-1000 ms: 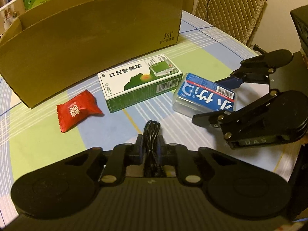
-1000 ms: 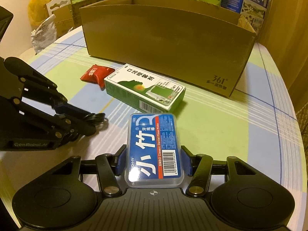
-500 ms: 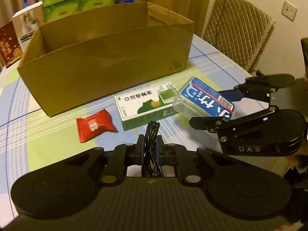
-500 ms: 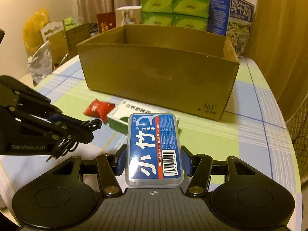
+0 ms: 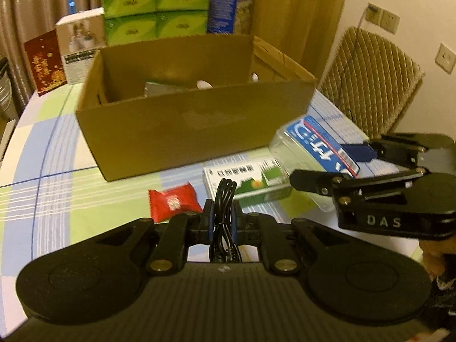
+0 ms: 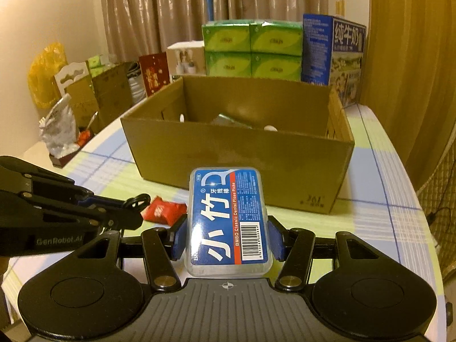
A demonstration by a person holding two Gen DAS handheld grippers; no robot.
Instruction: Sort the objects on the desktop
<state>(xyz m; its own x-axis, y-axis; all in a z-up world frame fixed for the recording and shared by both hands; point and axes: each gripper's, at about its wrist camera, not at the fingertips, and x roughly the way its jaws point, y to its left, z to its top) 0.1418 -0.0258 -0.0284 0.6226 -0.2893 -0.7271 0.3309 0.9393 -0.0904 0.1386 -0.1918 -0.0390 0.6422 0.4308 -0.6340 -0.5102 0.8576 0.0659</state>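
Observation:
My left gripper (image 5: pixel 221 216) is shut on a coiled black cable (image 5: pixel 223 199), held above the table in front of the open cardboard box (image 5: pixel 196 131). My right gripper (image 6: pixel 228 236) is shut on a clear dental floss pick box (image 6: pixel 228 219) with a blue label, also lifted; that floss box (image 5: pixel 313 148) and the right gripper (image 5: pixel 356 171) show at the right of the left wrist view. A red candy packet (image 5: pixel 172 201) and a green-and-white carton (image 5: pixel 245 179) lie on the table below. The left gripper (image 6: pixel 128 213) with the cable (image 6: pixel 139 200) appears at the left of the right wrist view.
The cardboard box (image 6: pixel 236 148) holds a silvery packet (image 6: pixel 230 120) and small white items. Behind it stand green tissue packs (image 6: pixel 250 51), a blue milk carton (image 6: pixel 333 54) and a red box (image 5: pixel 45 62). A wicker chair (image 5: pixel 367 79) is at the right; the checked tablecloth (image 5: pixel 57 154) covers the table.
Both grippers have risen with their loads and now look over the box's front wall into it. The candy and carton stay on the table.

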